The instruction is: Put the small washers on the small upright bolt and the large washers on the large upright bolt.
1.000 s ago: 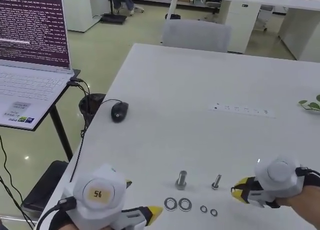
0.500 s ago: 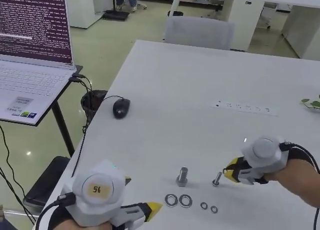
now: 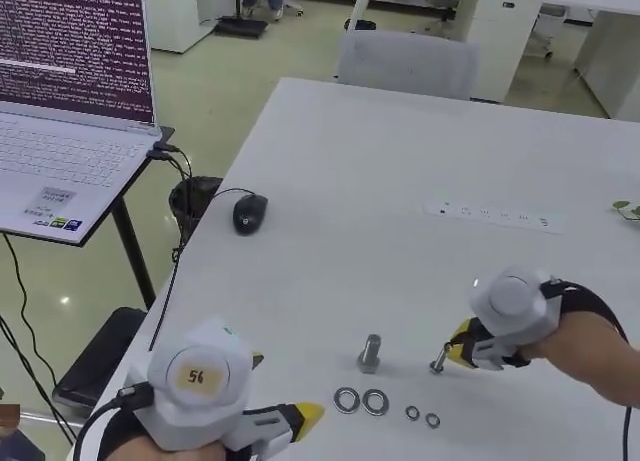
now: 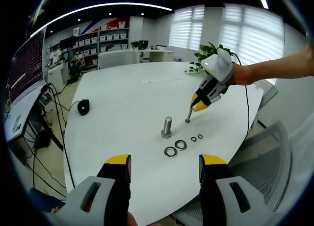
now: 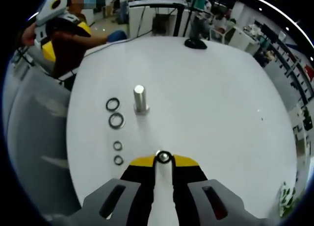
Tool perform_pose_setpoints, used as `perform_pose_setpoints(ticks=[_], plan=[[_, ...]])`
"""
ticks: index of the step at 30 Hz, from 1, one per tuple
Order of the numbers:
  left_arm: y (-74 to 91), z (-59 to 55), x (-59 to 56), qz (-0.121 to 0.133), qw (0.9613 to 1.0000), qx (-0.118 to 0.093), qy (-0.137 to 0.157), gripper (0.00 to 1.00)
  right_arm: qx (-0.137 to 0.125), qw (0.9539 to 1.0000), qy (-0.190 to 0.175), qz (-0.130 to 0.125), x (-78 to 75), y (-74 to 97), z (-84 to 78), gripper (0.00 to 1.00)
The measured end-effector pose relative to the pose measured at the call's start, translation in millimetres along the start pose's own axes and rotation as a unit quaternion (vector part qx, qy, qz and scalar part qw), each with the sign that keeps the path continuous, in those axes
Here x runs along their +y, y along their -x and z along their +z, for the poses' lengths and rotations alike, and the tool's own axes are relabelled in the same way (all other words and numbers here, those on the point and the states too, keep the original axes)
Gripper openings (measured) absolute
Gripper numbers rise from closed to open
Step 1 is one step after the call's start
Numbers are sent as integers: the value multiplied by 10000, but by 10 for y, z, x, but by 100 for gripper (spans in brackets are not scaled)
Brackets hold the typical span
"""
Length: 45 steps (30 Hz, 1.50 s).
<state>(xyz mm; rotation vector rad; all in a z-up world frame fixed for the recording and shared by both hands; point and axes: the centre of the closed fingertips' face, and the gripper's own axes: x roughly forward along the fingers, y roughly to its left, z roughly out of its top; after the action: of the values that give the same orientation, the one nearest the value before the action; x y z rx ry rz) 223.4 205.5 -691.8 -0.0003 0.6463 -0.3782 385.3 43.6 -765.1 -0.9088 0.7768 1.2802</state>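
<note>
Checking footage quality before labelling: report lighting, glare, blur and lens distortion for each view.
Head view: even overhead light, sharp, barely any shadow beside the large bolt. Left gripper view: fisheye curves the table edge, and the windows glare bright. Right gripper view: same curving; the small bolt pinched in the right gripper looks slightly soft, while the washers are crisp.

- Your white table [image 3: 400, 151] carries a black mouse [image 3: 249, 213] near its left edge.
- Farther out on your right, a white power strip [image 3: 495, 217] lies flat on the top.
- To your left, off the table, an open laptop [image 3: 60, 121] shows a screen lit with lines of text.
- A grey chair [image 3: 405, 64] stands at the far edge.
- Green plant leaves [image 3: 630, 209] show at your far right.
</note>
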Motion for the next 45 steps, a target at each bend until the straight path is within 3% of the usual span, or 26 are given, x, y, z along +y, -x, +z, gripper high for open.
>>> perform_pose_setpoints(ticks=[21,39,45], plan=[[-13,1,4,-3,10000,-7,24,55,288,9992,266,101,12,-69,-20,13],[75,-67,91,106,9999,19,90,55,706,9969,202,298,67,-426,-195,13],[77,-71,99,117,9999,26,103,55,720,9968,48,355,83,-457,-223,13]])
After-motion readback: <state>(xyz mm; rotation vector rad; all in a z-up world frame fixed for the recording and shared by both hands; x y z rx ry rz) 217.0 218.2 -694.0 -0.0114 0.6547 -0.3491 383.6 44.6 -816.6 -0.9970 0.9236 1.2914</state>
